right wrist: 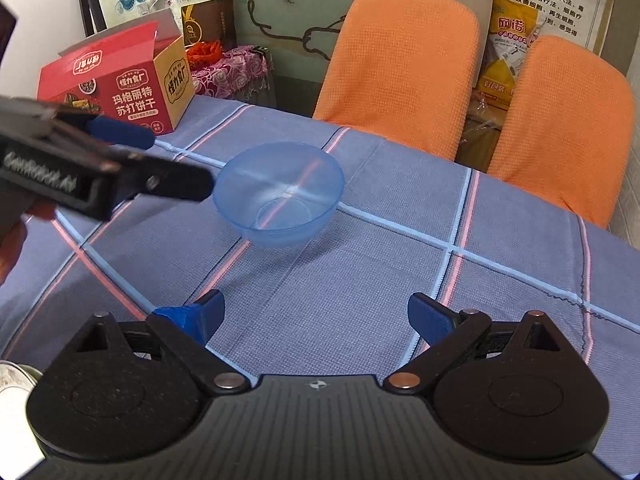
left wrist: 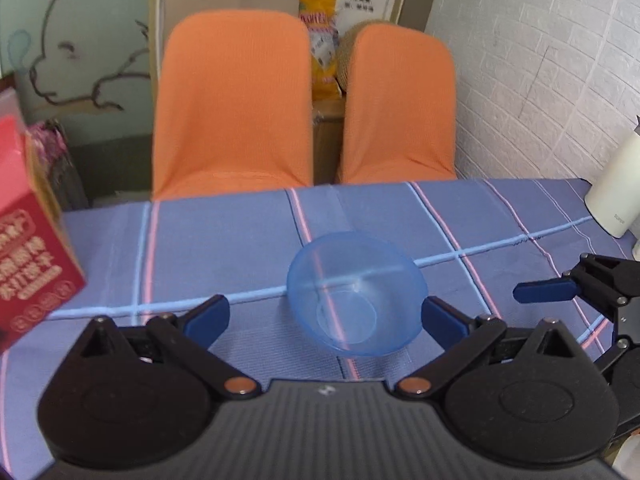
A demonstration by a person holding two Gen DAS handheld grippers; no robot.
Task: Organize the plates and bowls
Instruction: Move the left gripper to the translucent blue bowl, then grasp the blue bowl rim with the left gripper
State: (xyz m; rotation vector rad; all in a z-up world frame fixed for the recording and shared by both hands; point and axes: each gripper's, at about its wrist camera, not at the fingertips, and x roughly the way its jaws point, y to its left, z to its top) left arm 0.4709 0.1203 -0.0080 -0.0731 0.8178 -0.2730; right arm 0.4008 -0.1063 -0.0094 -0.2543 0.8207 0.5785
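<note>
A clear blue plastic bowl (left wrist: 354, 292) (right wrist: 280, 192) stands upright on the blue checked tablecloth (left wrist: 460, 216) (right wrist: 360, 280). My left gripper (left wrist: 324, 316) is open, its blue pads on either side of the bowl's near part, not closed on it. From the right wrist view the left gripper (right wrist: 120, 132) comes in from the left, beside the bowl's left rim. My right gripper (right wrist: 316, 312) is open over bare cloth, nearer than the bowl, holding nothing. It shows at the right edge of the left wrist view as the right gripper (left wrist: 548, 290).
A red biscuit carton (right wrist: 120, 84) (left wrist: 28, 248) stands at the table's far left. Two orange-covered chairs (left wrist: 232, 104) (right wrist: 400, 64) are behind the far edge. A white flask (left wrist: 616, 184) is at the right. A pale dish rim (right wrist: 14, 380) shows at lower left.
</note>
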